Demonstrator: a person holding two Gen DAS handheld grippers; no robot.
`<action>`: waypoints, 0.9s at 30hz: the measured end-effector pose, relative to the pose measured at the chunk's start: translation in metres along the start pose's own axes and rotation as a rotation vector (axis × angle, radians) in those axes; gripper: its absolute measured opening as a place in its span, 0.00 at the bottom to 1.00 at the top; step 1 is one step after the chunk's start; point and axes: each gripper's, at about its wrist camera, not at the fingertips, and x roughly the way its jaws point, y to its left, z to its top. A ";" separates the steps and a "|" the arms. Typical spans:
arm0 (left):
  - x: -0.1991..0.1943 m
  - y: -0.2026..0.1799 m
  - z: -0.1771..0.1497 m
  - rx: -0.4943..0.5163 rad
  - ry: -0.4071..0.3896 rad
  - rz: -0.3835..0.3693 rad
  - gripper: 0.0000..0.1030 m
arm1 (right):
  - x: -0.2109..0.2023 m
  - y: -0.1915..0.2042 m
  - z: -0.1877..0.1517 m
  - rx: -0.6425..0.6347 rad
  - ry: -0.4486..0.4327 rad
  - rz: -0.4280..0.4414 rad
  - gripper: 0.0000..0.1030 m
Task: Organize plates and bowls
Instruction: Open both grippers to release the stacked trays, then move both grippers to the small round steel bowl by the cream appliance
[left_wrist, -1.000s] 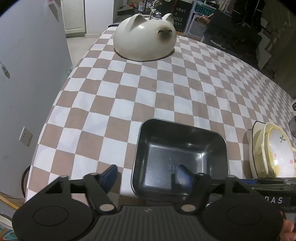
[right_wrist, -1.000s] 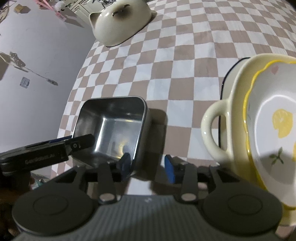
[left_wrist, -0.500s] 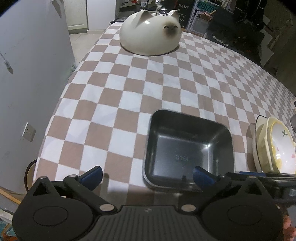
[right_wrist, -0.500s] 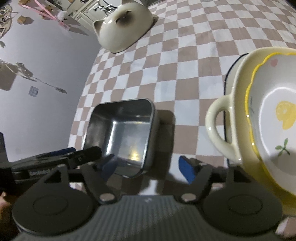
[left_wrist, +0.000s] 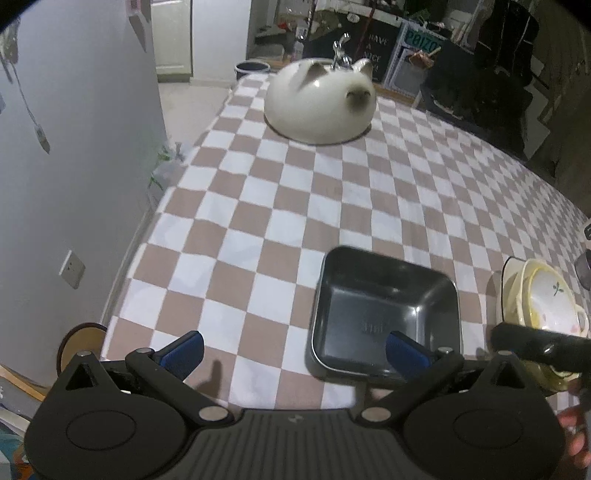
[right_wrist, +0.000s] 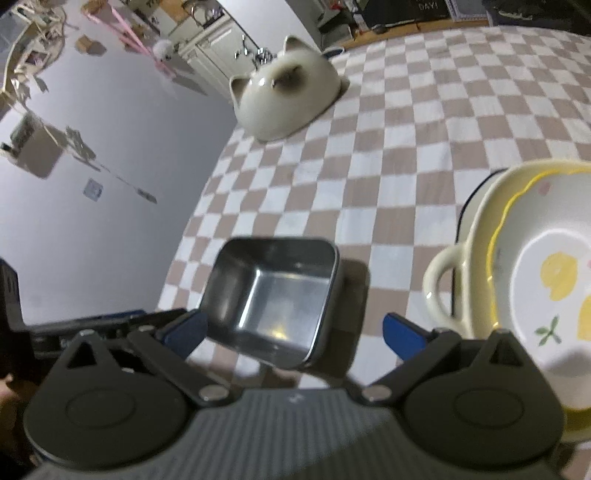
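Presently, between placements: both tools hold nothing. Left gripper (left_wrist: 293, 350) and right gripper (right_wrist: 293, 332) hover above the table's near edge, jaws spread wide. Metal tray (right_wrist: 273, 295) lies just ahead; stacked dishes (right_wrist: 535, 280) ahead-right; cat-shaped bowl (left_wrist: 319, 101) far ahead, probably next, requiring a long forward reach.

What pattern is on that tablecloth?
The tablecloth is a checkerboard of light brown and white squares, clearest in the left wrist view.

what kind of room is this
Probably a home kitchen or dining area: a table with a checked tablecloth, stacked bowls, and a faucet near cabinets behind.
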 end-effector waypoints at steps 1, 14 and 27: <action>-0.003 -0.001 0.001 -0.001 -0.008 0.002 1.00 | -0.005 -0.001 0.002 -0.003 -0.013 0.003 0.99; -0.021 -0.065 0.032 0.052 -0.116 -0.031 1.00 | -0.090 -0.060 0.044 -0.014 -0.221 -0.041 0.99; -0.004 -0.225 0.062 0.182 -0.198 -0.174 1.00 | -0.187 -0.182 0.069 0.092 -0.404 -0.183 0.99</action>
